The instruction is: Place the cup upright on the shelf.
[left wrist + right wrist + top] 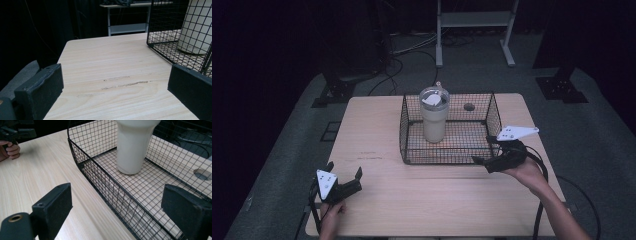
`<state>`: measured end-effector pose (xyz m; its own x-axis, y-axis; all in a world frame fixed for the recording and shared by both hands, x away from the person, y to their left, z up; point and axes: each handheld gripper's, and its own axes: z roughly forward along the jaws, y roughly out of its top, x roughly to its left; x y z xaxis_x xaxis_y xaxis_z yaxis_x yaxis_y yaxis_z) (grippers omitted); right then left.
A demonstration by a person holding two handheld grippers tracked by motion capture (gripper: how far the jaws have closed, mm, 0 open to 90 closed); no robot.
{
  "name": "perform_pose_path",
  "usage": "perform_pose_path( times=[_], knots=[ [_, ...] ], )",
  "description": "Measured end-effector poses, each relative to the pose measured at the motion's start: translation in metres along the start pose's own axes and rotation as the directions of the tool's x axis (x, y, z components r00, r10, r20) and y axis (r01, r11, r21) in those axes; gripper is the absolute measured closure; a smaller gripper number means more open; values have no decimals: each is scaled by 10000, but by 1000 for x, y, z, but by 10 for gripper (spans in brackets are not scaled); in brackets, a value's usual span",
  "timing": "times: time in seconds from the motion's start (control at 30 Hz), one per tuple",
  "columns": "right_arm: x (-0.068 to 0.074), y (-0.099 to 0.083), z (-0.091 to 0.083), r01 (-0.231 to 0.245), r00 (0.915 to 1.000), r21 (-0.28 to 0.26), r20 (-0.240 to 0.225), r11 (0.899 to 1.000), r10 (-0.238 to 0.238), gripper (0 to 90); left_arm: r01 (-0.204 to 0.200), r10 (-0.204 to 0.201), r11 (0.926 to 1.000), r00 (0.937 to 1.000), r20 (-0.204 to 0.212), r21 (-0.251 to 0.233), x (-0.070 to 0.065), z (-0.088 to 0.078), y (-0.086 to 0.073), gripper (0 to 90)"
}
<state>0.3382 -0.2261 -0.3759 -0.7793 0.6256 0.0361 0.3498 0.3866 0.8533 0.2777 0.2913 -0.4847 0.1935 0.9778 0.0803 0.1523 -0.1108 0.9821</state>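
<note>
A black wire basket [447, 160] stands on the far middle of the wooden table [377, 125]. Inside it, a cream tumbler [434, 117] with a clear lid stands upright toward the left. My right gripper [482, 149] is open at the basket's front right corner. In the right gripper view [120, 197] one jaw sits outside the basket's wall [82, 152] and the other over the basket floor, with the tumbler [133, 147] ahead. My left gripper [344, 170] rests open near the table's front left, with bare wood between the jaws [115, 75]. The basket [162, 47] and tumbler [197, 27] are off to its right.
A small dark disc [469, 106] lies on the table behind the basket. A white metal frame [474, 20] and cables [397, 65] are on the floor beyond the table. Black stand bases [562, 87] flank the far corners. Bare wood spreads across the front and left.
</note>
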Motion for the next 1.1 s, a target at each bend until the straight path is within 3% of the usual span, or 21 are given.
perform_pose_path(
  times=[0.67, 1.1],
  knots=[
    [-1, -34, -15, -498, 9985, -15, 244, 9988, 499, 91, -24, 24, 10000, 10000, -11, 18, -1, 0, 0, 0],
    [-1, -47, -23, -795, 9961, -344, 354, 9962, 807, 91, -95, 95, 9999, 10000, -16, 35, -1, 0, 0, 0]
  ],
)
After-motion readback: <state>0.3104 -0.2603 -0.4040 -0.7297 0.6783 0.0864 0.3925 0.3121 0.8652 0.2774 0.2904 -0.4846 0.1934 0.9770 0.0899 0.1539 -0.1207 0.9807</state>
